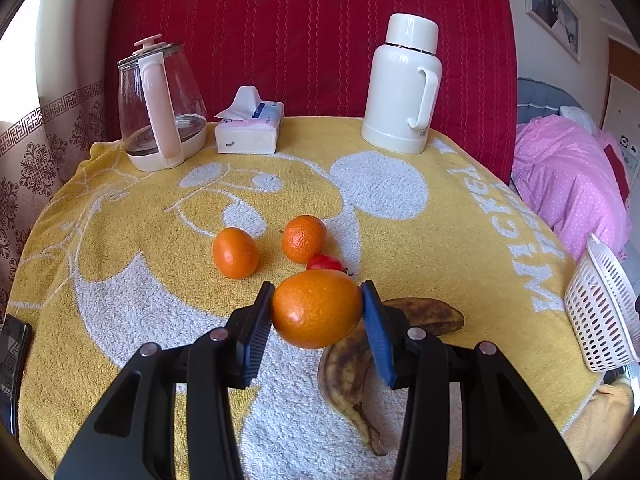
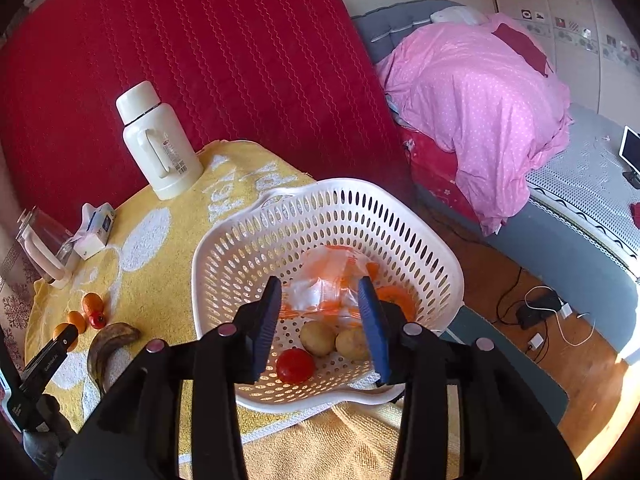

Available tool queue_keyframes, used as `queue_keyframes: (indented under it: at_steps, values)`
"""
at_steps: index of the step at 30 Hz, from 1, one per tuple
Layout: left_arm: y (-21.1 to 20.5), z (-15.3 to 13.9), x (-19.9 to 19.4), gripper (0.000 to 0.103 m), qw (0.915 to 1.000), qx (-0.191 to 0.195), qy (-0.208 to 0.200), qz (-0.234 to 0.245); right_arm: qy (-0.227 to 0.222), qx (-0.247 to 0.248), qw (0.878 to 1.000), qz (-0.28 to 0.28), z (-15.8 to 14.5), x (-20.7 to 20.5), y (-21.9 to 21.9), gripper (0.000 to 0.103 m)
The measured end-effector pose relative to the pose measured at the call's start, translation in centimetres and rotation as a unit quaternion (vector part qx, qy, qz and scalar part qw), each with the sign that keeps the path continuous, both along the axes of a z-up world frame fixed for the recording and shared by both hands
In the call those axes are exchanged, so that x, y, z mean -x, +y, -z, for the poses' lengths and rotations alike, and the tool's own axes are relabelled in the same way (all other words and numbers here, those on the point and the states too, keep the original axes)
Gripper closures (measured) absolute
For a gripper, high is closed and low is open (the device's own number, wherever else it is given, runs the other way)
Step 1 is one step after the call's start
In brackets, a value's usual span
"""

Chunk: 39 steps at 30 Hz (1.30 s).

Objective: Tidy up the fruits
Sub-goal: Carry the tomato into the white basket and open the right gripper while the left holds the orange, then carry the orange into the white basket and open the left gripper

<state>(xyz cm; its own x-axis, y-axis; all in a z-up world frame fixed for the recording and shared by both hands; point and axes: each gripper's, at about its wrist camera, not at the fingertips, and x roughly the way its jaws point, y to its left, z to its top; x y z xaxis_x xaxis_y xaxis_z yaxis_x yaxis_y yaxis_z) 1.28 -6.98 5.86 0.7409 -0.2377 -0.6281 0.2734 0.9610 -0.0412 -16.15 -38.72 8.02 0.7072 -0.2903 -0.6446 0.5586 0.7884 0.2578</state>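
My left gripper (image 1: 318, 296) is shut on an orange (image 1: 316, 308), held just above the yellow towel. Behind it lie two more oranges (image 1: 235, 253) (image 1: 303, 239) and a small red fruit (image 1: 325, 263). Two brown-spotted bananas (image 1: 428, 314) lie under and right of the held orange. My right gripper (image 2: 320, 292) hangs open over the white perforated basket (image 2: 320, 188), nothing between its pads. In the basket lie a red tomato (image 2: 295, 366), two potatoes (image 2: 318, 338) and a plastic bag (image 2: 324, 280). The basket stands at the table's right edge.
At the back of the table stand a glass kettle (image 1: 160, 112), a tissue pack (image 1: 248, 128) and a white thermos (image 1: 404, 88). A dark phone (image 1: 12, 352) lies at the left edge. A bed with a pink duvet (image 2: 480, 100) is to the right.
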Motion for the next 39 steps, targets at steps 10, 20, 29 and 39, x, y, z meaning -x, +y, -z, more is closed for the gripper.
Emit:
queue_keyframes:
  at_steps: [10,20,29,39]
  values:
    - [-2.3,-2.2,2.2,0.059,0.9994,-0.001,-0.014,0.03,-0.004,0.0,1.0,-0.007,0.2,0.9,-0.4,0.056]
    - [-7.0,-3.8,4.4,0.059,0.9966,-0.011,-0.022,0.079,0.002,0.023,1.0,-0.017,0.7,1.3,-0.2,0.055]
    - [-13.1,-4.1,6.7,0.059,0.9881,-0.014,-0.009,0.153,0.016,0.045,0.999,-0.027,1.1,1.2,-0.2,0.049]
    - [-18.6,-4.8,8.7,0.059,0.977,-0.018,-0.015,0.212,0.003,0.04,0.999,-0.026,1.1,2.2,-0.5,0.049]
